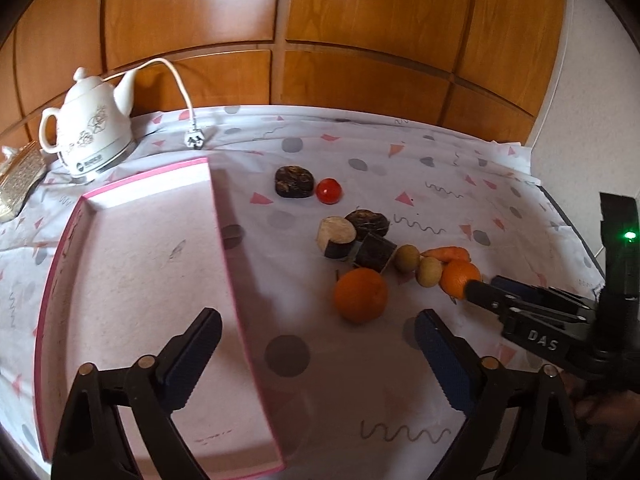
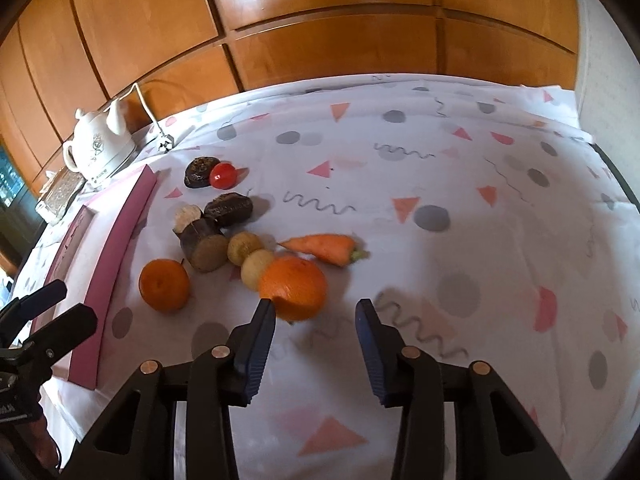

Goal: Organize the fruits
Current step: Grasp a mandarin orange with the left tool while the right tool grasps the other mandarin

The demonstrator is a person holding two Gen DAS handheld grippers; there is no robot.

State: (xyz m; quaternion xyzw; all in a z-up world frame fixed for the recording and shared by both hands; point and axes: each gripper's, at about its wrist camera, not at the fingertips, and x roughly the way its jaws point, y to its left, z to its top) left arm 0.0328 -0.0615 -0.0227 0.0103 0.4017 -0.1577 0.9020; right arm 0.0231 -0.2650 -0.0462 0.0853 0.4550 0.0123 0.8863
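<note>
Evidently the right gripper (image 2: 316,320) is lining up on the nearer orange (image 2: 293,287): its jaws stand partly spread, the left pad tip just at the fruit's near edge, nothing pinched between them. That looks like an approach for a grasp, not a grip yet. The left gripper (image 1: 318,332) hangs spread wide and empty, straddling the near wall of the pink tray (image 1: 224,216), probably waiting to reach for the second orange (image 1: 361,295), which lies just right of the tray.

Taking the tray as landmark: all the produce sits outside it on the patterned cloth (image 2: 440,168), to its right. Nearest lie the dark root pieces (image 1: 352,240); beyond them two small tan fruits (image 1: 418,264) and a carrot (image 2: 322,246). A red tomato (image 1: 329,191) rests further back. The tray itself holds nothing. A white kettle (image 1: 92,132) stands behind the tray's far corner.
</note>
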